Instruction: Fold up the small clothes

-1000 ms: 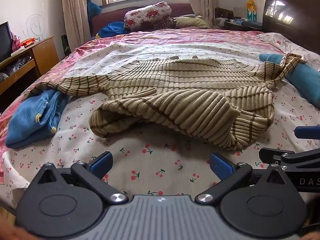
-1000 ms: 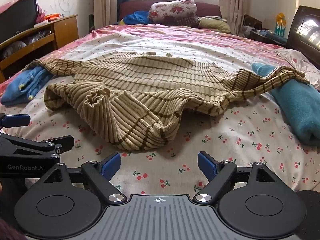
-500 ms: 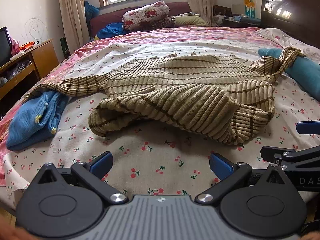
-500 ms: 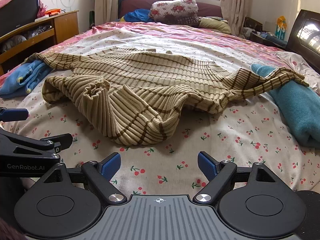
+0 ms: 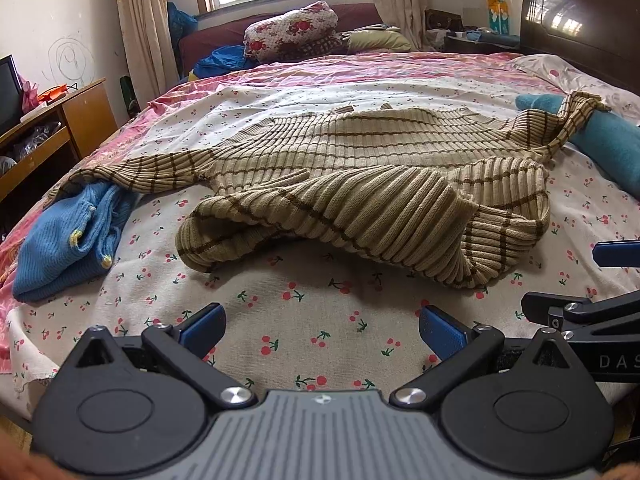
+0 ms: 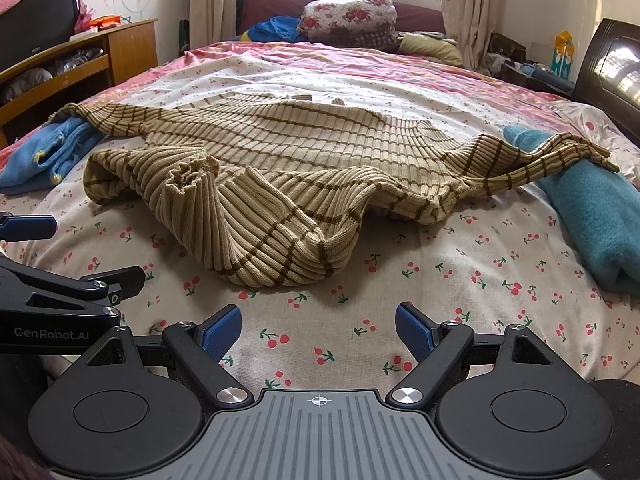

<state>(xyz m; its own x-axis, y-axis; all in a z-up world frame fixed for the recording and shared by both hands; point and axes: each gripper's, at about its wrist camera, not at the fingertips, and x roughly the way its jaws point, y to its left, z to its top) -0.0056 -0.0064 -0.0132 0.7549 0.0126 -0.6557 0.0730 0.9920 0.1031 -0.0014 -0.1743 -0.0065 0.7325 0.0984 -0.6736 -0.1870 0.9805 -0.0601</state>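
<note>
Left wrist view, left gripper (image 5: 320, 326): jaws spread wide, nothing between the blue pads, held low over the near edge of the bed.
Left wrist view, sweater (image 5: 372, 184): tan ribbed knit with brown stripes, lying across the middle of the cherry-print sheet (image 5: 304, 320), its near hem folded back over the body in a loose hump.
Left wrist view, sleeves: one runs left onto the blue garment (image 5: 64, 240), the other right and up over the teal towel (image 5: 608, 144).
Left wrist view, right gripper (image 5: 600, 280): only its fingers enter at the right edge, apart from each other, clear of the sweater.
Left wrist view alone: the hollow mouth of the fold at its left end, open toward the camera.
Right wrist view, right gripper (image 6: 319, 332): jaws wide apart, empty, over bare sheet just short of the sweater's (image 6: 280, 160) nearest bulge.
Right wrist view, left gripper (image 6: 60, 256): fingers at the left edge, also parted.
Right wrist view alone: a puckered, gathered knot of knit on top of the fold, possibly a cuff or neck opening; the length of the towel (image 6: 592, 208) and the cabinet with television (image 6: 40, 24).
Both views, far end: a floral bundle (image 6: 348, 16) under the window.
</note>
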